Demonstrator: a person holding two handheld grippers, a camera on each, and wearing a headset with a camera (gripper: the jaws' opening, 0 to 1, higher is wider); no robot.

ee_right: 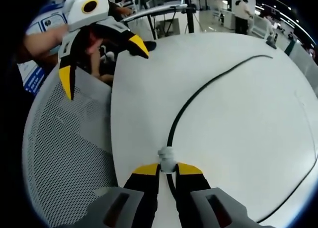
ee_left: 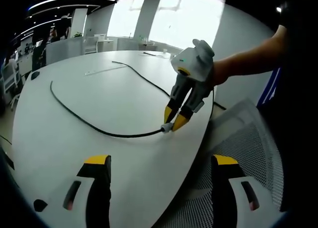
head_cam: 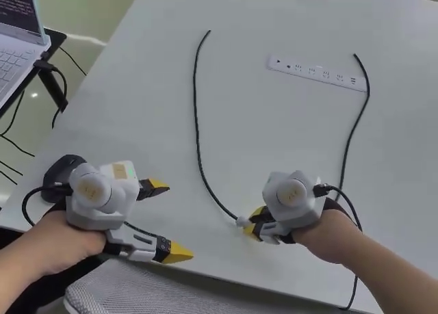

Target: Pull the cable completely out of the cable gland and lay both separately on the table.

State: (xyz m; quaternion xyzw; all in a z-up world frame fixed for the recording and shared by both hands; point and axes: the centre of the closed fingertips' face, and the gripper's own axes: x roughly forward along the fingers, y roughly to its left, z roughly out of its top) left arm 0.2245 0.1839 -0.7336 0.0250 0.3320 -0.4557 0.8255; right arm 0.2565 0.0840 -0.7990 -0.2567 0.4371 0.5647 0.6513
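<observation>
While the white table (head_cam: 137,109) took up most of the head view, a grey mesh chair back (head_cam: 130,295) sat just below its near edge and an open laptop (head_cam: 14,40) stood off its far left side. A long black cable (head_cam: 196,122) lay on the table in a loose curve, running from a free end at the far side down to the near edge. To its right, at the far side of the table, lay a white power strip (head_cam: 316,73), well apart from the cable, with its own dark cord trailing down the table's right side. The left gripper (head_cam: 171,220) was held at the table's near edge, partly over the chair, its yellow-tipped jaws spread wide with nothing between them. Well to its right, the right gripper (ee_right: 170,169) pointed along the table with its jaws drawn close together, pinching the small whitish cable gland (ee_right: 167,158) at their tips. The cable was still threaded through the gland, leading away from it across the table, and a short dark length showed between the jaws behind it.
</observation>
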